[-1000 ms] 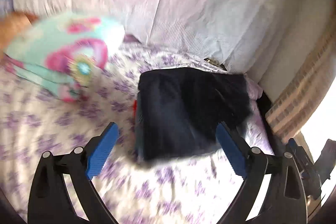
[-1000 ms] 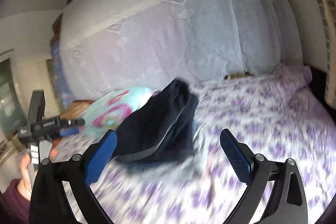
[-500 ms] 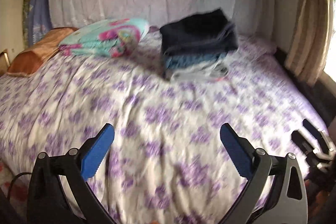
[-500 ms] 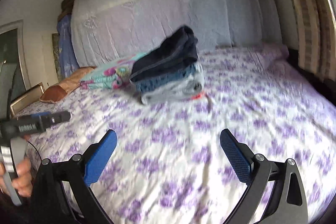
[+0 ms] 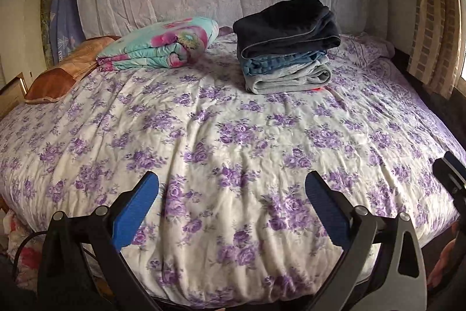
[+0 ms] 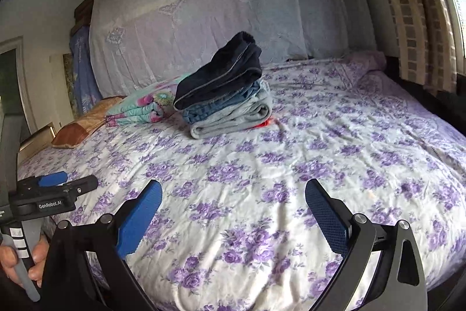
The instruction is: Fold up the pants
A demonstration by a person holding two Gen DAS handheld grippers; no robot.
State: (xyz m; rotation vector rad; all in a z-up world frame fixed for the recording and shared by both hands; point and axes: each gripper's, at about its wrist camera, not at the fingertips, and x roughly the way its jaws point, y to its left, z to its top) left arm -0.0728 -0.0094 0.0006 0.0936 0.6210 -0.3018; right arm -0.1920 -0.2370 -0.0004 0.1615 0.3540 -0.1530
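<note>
Three folded pairs are stacked near the head of the bed [image 5: 233, 153]: navy pants [image 5: 287, 24] on top, jeans [image 5: 284, 61] beneath, grey pants [image 5: 288, 77] at the bottom. A sliver of something red [image 6: 263, 123] is seen under the stack's near edge; what it is cannot be told. Just beside the stack a folded quilt [image 5: 163, 45] is laid, and a brown pillow [image 5: 62, 72] lies further left.

Both tools are held well back at the foot of the bed, nothing between their jaws. The left gripper [image 5: 231, 201] is spread wide and empty, and the right gripper [image 6: 233, 201] likewise. The left tool's handle is seen gripped by a hand [image 6: 20, 258] in the right view.

The folding is judged finished, or nearly so. The chief risk is judged to lie in the stack itself: the navy pair is set askew, raised at the back and overhanging the jeans, so a nudge to the mattress or a careless tidy-up could be expected to tip it off. If another pair were added, the lean would likely be worsened. Any squaring-up with one jaw pressed from the side could drag the soft layers apart instead of aligning them. The quilt alongside could also be snagged by a wide-open jaw.
</note>
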